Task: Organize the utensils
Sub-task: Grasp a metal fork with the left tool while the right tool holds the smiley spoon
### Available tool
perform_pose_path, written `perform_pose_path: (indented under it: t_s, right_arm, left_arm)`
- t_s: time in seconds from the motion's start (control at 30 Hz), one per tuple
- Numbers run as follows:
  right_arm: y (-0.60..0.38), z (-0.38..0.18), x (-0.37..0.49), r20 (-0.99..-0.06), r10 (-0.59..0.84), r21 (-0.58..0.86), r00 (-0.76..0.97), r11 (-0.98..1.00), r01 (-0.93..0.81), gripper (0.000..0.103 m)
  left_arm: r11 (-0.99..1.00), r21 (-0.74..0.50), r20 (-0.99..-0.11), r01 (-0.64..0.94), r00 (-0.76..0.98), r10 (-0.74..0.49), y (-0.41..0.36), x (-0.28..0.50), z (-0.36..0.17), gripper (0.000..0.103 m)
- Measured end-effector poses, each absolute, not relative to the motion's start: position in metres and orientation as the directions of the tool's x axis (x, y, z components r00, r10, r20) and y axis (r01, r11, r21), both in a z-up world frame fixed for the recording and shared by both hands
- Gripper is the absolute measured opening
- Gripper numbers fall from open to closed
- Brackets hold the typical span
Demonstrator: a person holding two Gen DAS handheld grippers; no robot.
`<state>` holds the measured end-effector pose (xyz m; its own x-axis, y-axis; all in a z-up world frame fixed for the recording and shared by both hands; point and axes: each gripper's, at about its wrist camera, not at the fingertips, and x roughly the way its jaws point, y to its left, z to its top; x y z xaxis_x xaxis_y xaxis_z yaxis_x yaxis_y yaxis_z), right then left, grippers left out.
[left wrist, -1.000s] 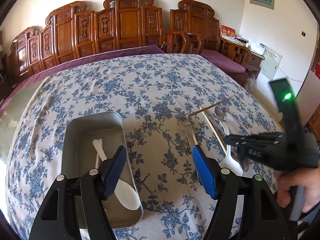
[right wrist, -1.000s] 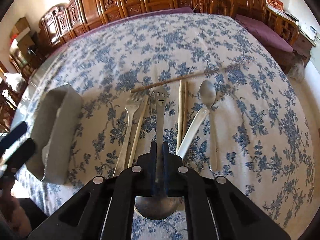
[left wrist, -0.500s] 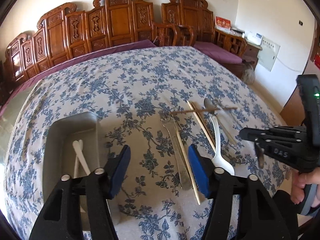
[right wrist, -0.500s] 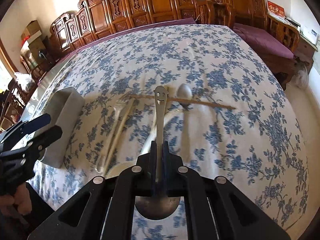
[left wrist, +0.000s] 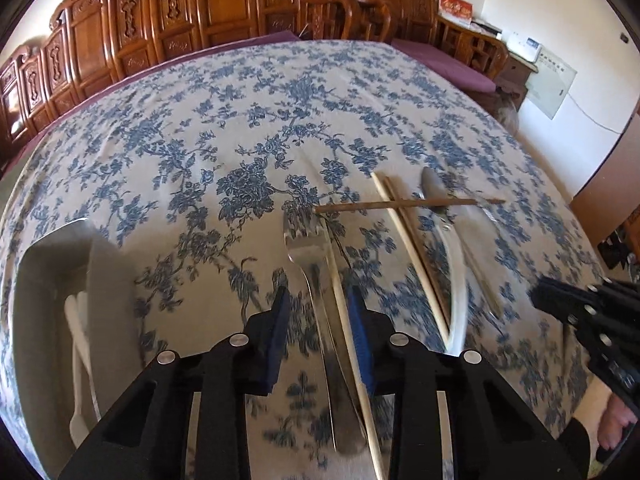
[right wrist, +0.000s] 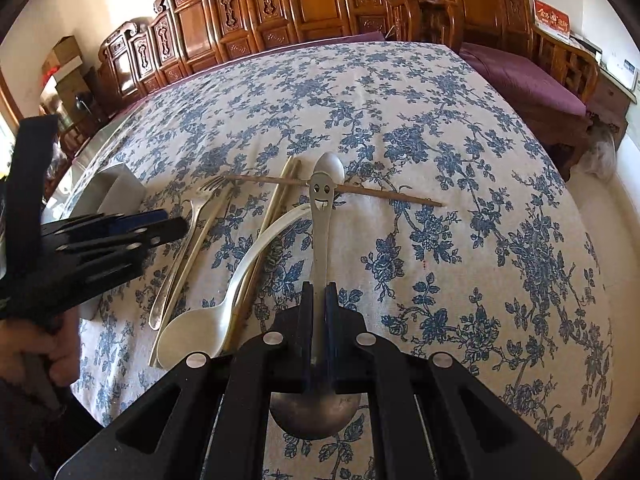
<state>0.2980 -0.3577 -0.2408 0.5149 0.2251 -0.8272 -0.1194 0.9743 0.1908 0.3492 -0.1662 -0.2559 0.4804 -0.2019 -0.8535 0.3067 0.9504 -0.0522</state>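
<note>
Carved wooden chairs ring a desk [left wrist: 280, 92] under a blue-flowered cloth. The left claw [left wrist: 318, 316], whose jaws have just been narrowing, straddles a metal fork [left wrist: 308, 268] and one pale chopstick [left wrist: 340, 296]; its pads show no contact yet. To lift only the fork, centre on its handle and exclude the chopstick. The right claw [right wrist: 319, 332] holds a smiley-handled metal spoon [right wrist: 320, 220] clamped tight. The steel tray [left wrist: 48, 280], at left, already contains a white spoon [left wrist: 78, 336].
</note>
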Motion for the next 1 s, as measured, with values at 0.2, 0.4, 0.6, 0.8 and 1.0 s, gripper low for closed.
perform_pose_path:
  t_s: [0.2, 0.4, 0.6, 0.8, 1.0]
  right_arm:
    - [-0.363, -0.238, 0.299, -0.817, 0.249, 0.224, 0.52, 0.968, -0.112, 0.007]
    - [-0.363, -0.236, 0.299, -0.812, 0.263, 0.237, 0.522, 0.964, -0.116, 0.007]
    - [-0.361, -0.233, 0.297, -0.806, 0.269, 0.241, 0.528, 0.963, -0.123, 0.007]
    - [-0.357, -0.231, 0.297, -0.803, 0.278, 0.245, 0.526, 0.96, -0.134, 0.007]
    - [-0.353, -0.229, 0.295, -0.798, 0.289, 0.249, 0.529, 0.957, -0.147, 0.007]
  left_arm:
    - [0.961, -0.045, -0.863, 0.274, 0.473, -0.175, -0.17, 0.369, -0.269, 0.028]
    - [0.964, -0.024, -0.861, 0.266, 0.485, -0.156, -0.175, 0.375, -0.268, 0.024]
    - [0.964, -0.002, -0.867, 0.266, 0.48, -0.135, -0.172, 0.373, -0.273, 0.022]
    - [0.96, 0.007, -0.866, 0.28, 0.482, -0.135, -0.174, 0.375, -0.278, 0.012]
    - [0.953, 0.036, -0.86, 0.3, 0.494, -0.123, -0.17, 0.359, -0.276, 0.007]
